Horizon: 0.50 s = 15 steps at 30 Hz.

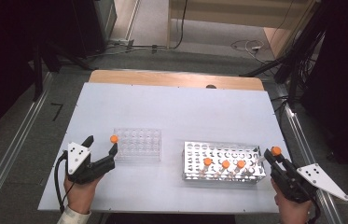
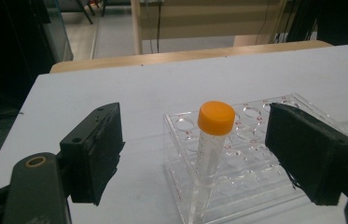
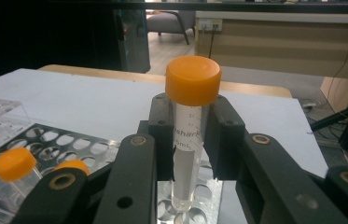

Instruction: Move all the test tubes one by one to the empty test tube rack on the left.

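One tube (image 3: pixel 190 130) is getting carried by the right gripper (image 3: pixel 191 140), fingers clamping it; left gripper (image 2: pixel 190 154) is waiting wide open around the clear rack's (image 1: pixel 139 144) tube; next, probably a careful handoff.

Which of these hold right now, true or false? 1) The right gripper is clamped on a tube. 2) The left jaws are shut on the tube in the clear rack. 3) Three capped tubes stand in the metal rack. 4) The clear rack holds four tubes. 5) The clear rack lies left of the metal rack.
1) True: the right gripper grips an orange-capped tube, its jaws closed on the barrel.
2) False: the left gripper stands open, its jaws on either side of the tube in the clear rack, not touching it.
3) True: three capped tubes stand in the metal rack.
4) False: the clear rack holds one.
5) True.
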Tool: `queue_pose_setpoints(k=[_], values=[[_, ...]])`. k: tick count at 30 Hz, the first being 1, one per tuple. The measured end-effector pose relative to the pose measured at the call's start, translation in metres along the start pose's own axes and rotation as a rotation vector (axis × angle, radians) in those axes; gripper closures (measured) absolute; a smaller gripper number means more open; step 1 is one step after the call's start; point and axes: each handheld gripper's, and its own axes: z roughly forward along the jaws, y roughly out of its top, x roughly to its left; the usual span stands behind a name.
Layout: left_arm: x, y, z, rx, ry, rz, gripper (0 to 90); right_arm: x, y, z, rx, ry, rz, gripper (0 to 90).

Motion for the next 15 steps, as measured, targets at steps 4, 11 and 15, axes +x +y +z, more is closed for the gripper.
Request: queue_pose_setpoints(k=[4,11,15], values=[[0.000,0.000,0.000,-0.003,0.000,-0.003,18.8,0.007,0.008,0.003,-0.011,0.023,-0.006,71.9],[-0.001,0.000,0.000,-0.001,-0.004,0.000,18.8,0.022,0.017,0.011,-0.014,0.064,-0.017,72.0],[-0.001,0.000,0.000,-0.002,-0.005,0.002,18.7,0.031,0.023,0.014,-0.026,0.091,-0.024,72.0]])
